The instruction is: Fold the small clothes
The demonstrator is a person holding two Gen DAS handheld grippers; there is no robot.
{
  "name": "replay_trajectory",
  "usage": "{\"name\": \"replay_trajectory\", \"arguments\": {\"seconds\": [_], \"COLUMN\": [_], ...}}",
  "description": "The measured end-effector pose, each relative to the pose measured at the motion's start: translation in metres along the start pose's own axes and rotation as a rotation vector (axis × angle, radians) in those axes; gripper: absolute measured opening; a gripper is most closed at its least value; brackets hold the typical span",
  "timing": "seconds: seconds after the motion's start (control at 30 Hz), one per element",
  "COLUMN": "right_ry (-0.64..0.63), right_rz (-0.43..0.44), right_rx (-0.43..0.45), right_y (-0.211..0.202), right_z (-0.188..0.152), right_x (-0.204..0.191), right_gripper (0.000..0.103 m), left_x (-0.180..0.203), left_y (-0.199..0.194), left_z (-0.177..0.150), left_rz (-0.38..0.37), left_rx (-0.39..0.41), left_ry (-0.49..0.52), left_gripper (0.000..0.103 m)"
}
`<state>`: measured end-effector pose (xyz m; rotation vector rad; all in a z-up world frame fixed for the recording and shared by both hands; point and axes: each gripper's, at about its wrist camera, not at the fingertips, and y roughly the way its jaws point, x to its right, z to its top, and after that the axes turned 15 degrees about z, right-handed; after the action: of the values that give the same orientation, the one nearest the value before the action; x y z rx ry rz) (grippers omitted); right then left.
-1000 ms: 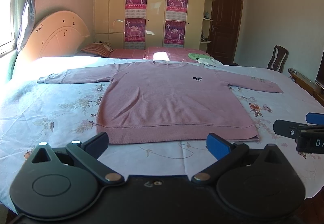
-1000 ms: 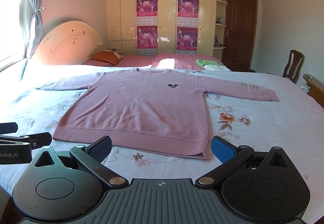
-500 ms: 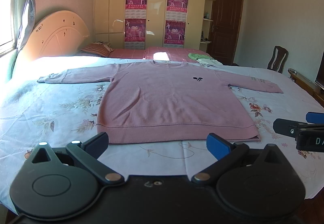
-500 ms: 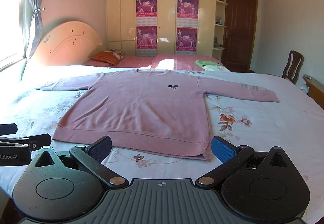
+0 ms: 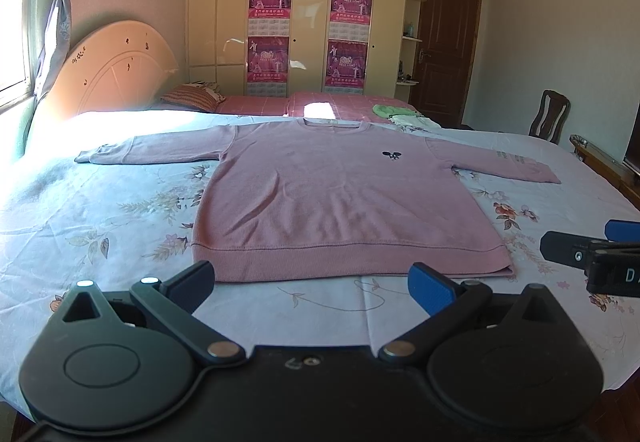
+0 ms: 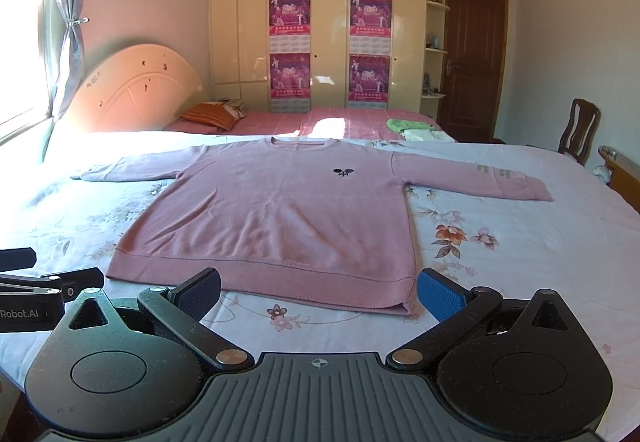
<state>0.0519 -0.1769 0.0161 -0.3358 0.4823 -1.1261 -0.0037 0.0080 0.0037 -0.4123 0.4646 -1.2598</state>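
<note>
A pink long-sleeved sweater lies flat and face up on the bed, both sleeves spread out, a small black emblem on its chest. Its hem runs along the near side. My left gripper hovers open just short of the hem's left part, holding nothing. My right gripper is open as well, just before the hem's right part, with its blue pad near the hem's right corner. Each gripper shows at the edge of the other's view.
The bed has a pale floral sheet. A striped pillow and folded green and white clothes lie at the far side. A wooden chair and a bed frame edge stand at the right. A wardrobe and door are behind.
None in the left wrist view. The right wrist view has shifted only slightly, the sweater sitting a touch lower in frame.
</note>
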Motion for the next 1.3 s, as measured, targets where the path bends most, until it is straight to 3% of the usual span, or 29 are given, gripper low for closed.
{"name": "replay_trajectory", "arguments": {"seconds": [1.0,1.13,1.3], "right_ry": [0.024,0.025,0.074], "right_rz": [-0.006,-0.055,-0.099], "right_rx": [-0.011,-0.007,-0.002], "right_y": [0.003,0.003,0.006], "right_z": [0.000,0.002,0.007], "right_x": [0.004,0.013,0.044], "right_gripper": [0.103,0.103,0.103], "left_x": [-0.003,0.002,0.019], "left_y": [0.004,0.016,0.034], "left_z": [-0.001,0.003,0.014], "left_rz": [-0.005,-0.057,-0.115], "left_rx": [0.001,-0.016,-0.007], "left_ry": [0.006,-0.035,-0.008], "left_gripper": [0.103,0.103,0.103]}}
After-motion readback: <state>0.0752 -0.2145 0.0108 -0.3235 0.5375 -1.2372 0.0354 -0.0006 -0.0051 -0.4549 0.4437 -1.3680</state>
